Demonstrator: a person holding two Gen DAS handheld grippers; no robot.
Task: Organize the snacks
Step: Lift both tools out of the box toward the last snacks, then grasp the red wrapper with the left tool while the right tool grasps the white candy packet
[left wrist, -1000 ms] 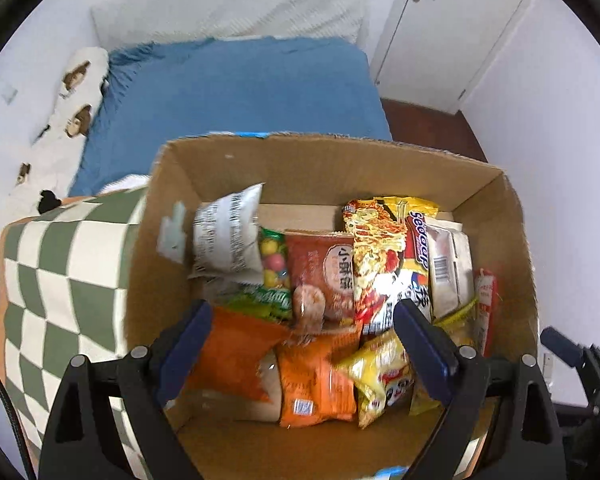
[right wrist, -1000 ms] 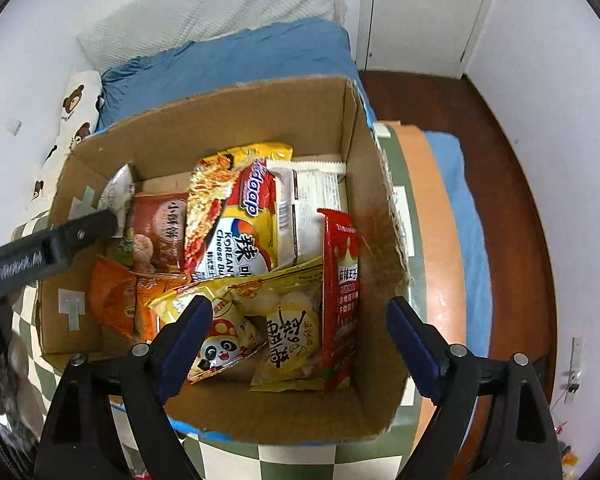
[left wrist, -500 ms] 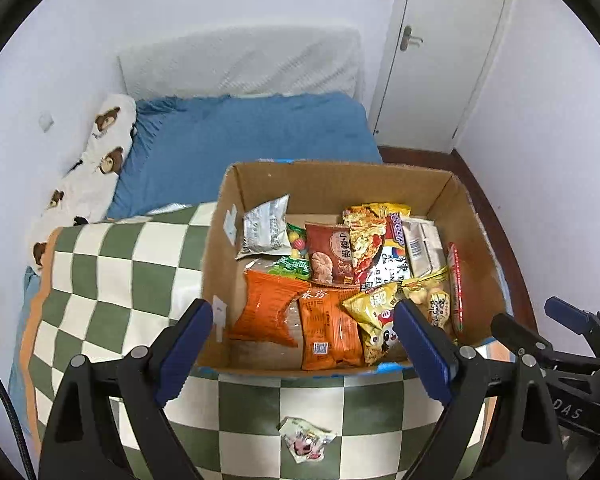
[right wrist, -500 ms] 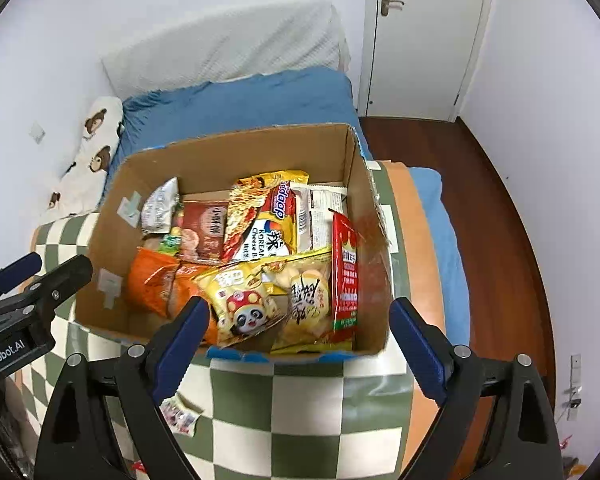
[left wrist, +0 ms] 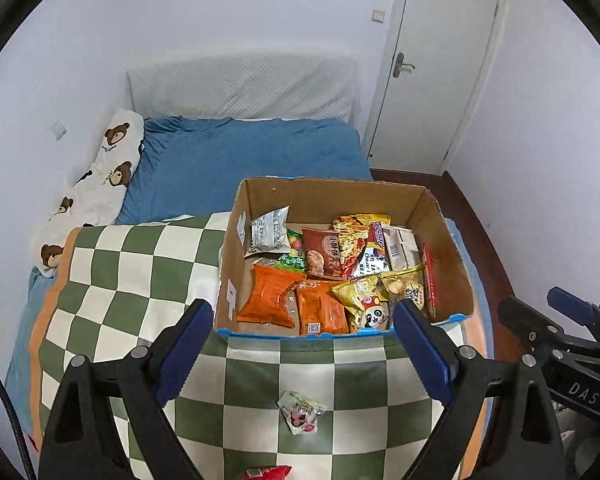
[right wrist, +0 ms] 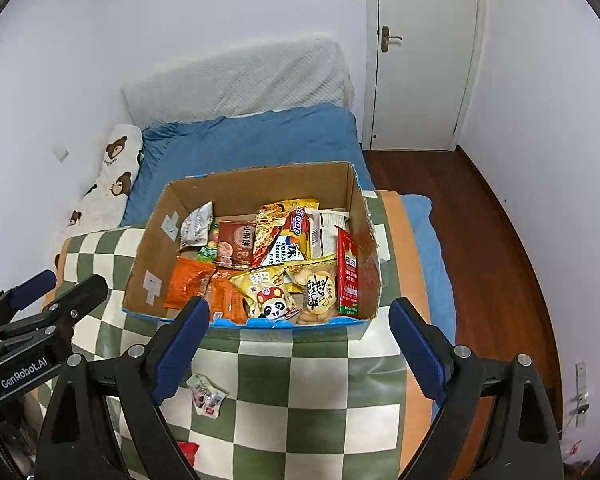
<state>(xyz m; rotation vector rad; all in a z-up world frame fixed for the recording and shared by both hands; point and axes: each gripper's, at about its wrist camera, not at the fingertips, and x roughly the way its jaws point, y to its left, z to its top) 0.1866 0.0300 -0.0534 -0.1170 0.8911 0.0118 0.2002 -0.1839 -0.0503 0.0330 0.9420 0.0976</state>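
Note:
A cardboard box [left wrist: 332, 194] [right wrist: 260, 182] full of several snack packets stands on a green and white checkered cloth [left wrist: 132, 280] [right wrist: 300, 380]. A small pale snack packet [left wrist: 301, 416] [right wrist: 206, 394] lies loose on the cloth in front of the box. A red packet [left wrist: 268, 472] [right wrist: 189, 450] shows at the near edge. My left gripper [left wrist: 304, 354] is open and empty, held above the cloth short of the box. My right gripper [right wrist: 300, 350] is open and empty, to the right of the left one.
A blue bed [left wrist: 252, 152] with a bear-print pillow [left wrist: 100, 184] lies behind the box. A white door [left wrist: 436, 60] and wooden floor [right wrist: 496, 264] are at the right. White walls close in on both sides.
Both grippers have pulled back and up from over the box. The loose packets on the cloth have come into view.

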